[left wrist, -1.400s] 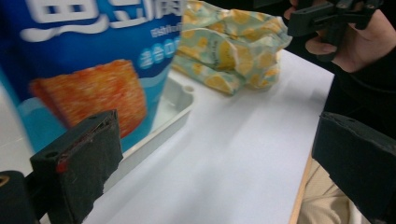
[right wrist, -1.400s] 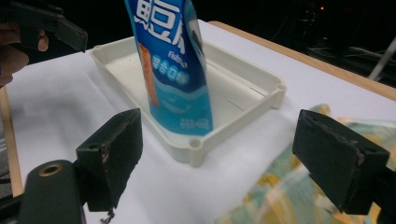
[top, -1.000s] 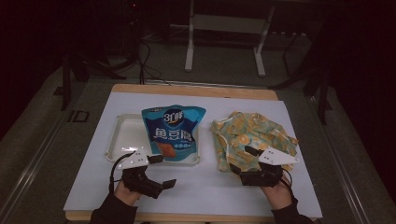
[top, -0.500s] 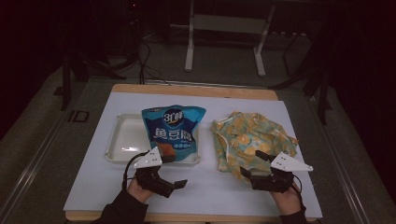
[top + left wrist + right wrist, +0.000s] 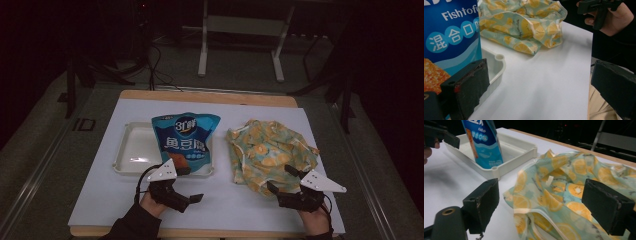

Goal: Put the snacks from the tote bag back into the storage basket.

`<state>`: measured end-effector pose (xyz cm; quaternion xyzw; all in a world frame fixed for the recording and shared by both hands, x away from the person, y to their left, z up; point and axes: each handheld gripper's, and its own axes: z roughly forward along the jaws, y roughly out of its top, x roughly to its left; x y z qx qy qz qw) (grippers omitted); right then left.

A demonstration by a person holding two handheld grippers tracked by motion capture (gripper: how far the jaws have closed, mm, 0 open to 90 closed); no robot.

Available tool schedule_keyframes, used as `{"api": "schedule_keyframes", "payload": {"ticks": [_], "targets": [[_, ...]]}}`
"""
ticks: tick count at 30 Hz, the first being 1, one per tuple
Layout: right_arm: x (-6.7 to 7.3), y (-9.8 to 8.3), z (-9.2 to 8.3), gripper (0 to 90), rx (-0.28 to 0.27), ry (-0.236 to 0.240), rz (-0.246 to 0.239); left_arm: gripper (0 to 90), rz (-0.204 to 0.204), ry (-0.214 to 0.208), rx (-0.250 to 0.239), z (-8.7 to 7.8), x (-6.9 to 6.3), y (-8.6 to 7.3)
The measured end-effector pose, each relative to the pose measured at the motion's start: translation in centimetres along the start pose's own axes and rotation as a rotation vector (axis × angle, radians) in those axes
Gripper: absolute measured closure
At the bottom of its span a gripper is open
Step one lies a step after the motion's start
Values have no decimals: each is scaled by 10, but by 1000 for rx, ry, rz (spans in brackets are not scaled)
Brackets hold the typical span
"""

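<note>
A blue snack bag [image 5: 186,138] lies with its lower part in a white tray [image 5: 131,150]. To its right a crumpled fruit-print cloth [image 5: 270,152] rests on the white table cover. My left gripper [image 5: 189,186] is open just in front of the tray's near right corner, one jaw by the bag's bottom edge. In its own view the left gripper [image 5: 541,92] spans bare cover beside the bag [image 5: 449,32] and tray [image 5: 496,65]. My right gripper [image 5: 282,180] is open at the cloth's near edge. In the right gripper view [image 5: 544,205] the cloth [image 5: 574,175] lies between the jaws.
The white cover [image 5: 240,210] ends at the table's near edge just behind both hands. A wooden strip [image 5: 210,96] runs along the far side. A metal stand [image 5: 240,45] and cables [image 5: 155,65] are on the dark floor beyond.
My left gripper has slid right, towards the tray's near right corner. My right gripper has drifted a little right and nearer to the person. Both stay open.
</note>
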<state>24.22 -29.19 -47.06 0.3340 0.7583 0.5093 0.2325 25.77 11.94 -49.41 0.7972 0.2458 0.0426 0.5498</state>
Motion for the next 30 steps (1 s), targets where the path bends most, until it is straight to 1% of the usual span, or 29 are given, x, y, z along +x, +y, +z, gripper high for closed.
{"api": "schedule_keyframes", "payload": {"ticks": [4,7,10,13,16,18,23,24,30], "targets": [[-3,-2,-1,145,0,-8,4,24,4,-3,-8,-1,-1,-1],[-5,-4,0,145,2,-13,2,24,6,-11,0,-2,0,-4],[-6,-4,-1,145,-2,-25,0,24,6,-6,1,-2,0,-6],[-9,-3,-5,145,-27,-32,17,24,4,-11,-4,-4,0,-6],[-11,-3,-7,145,-29,-39,25,24,4,-10,-13,-5,0,-6],[-11,-3,-7,146,-30,-39,28,24,4,-9,-13,-5,0,-6],[-10,-5,-4,146,-9,-29,26,24,9,-3,-2,-3,0,-8],[-10,-5,-3,146,-14,-27,28,24,8,-4,0,-3,1,-8],[-11,-6,-4,146,-16,-21,39,24,0,1,-13,-5,1,-8]]}}
